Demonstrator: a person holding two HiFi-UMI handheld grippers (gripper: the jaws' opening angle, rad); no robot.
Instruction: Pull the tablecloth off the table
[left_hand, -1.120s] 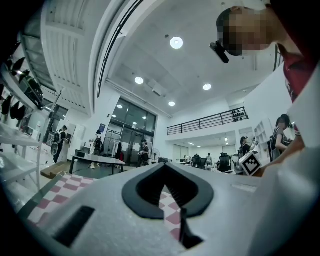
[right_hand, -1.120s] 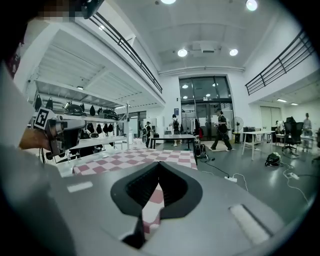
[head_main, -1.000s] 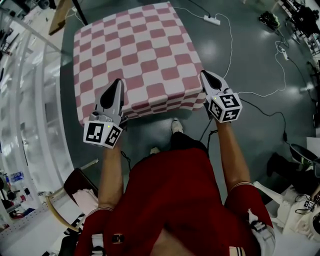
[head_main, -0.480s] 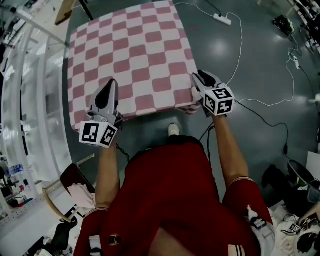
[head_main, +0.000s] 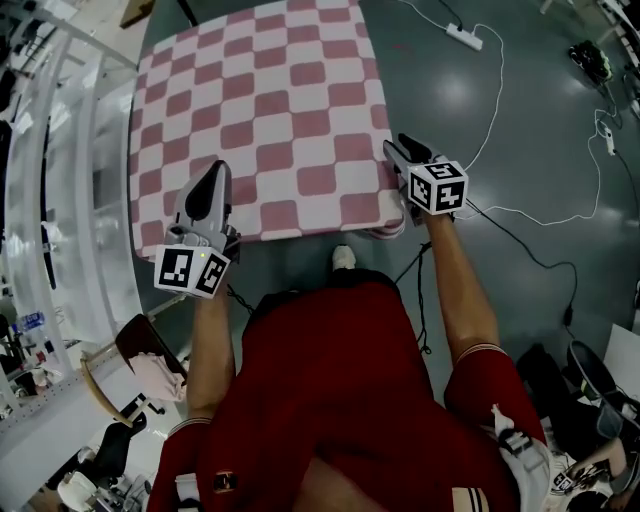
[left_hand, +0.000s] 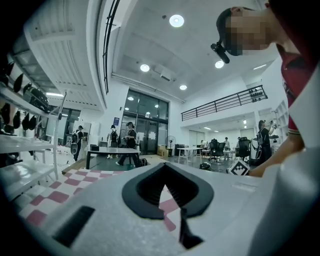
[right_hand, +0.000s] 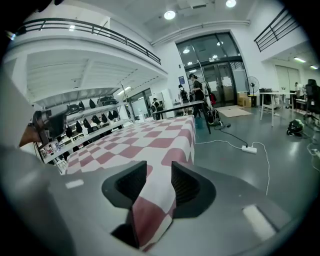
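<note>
A pink-and-white checked tablecloth (head_main: 270, 110) covers the table in front of me. At its near left corner, my left gripper (head_main: 213, 176) has its jaws together on the hem. The left gripper view shows the tips (left_hand: 165, 184) meeting with checked cloth (left_hand: 50, 192) under them. My right gripper (head_main: 393, 150) is at the near right corner. Its jaws are opening. In the right gripper view a fold of the cloth (right_hand: 150, 135) lies loose in the gap of that gripper (right_hand: 159, 167) and hangs down behind the pads.
White shelving (head_main: 60, 200) runs close along the table's left side. A power strip (head_main: 470, 38) and white cables (head_main: 500, 210) lie on the floor to the right. A chair (head_main: 150, 360) stands at my lower left. My shoe (head_main: 343, 258) is at the table's near edge.
The right gripper's jaws have parted around the cloth corner. Both grippers remain at the near corners. The left stays shut.
</note>
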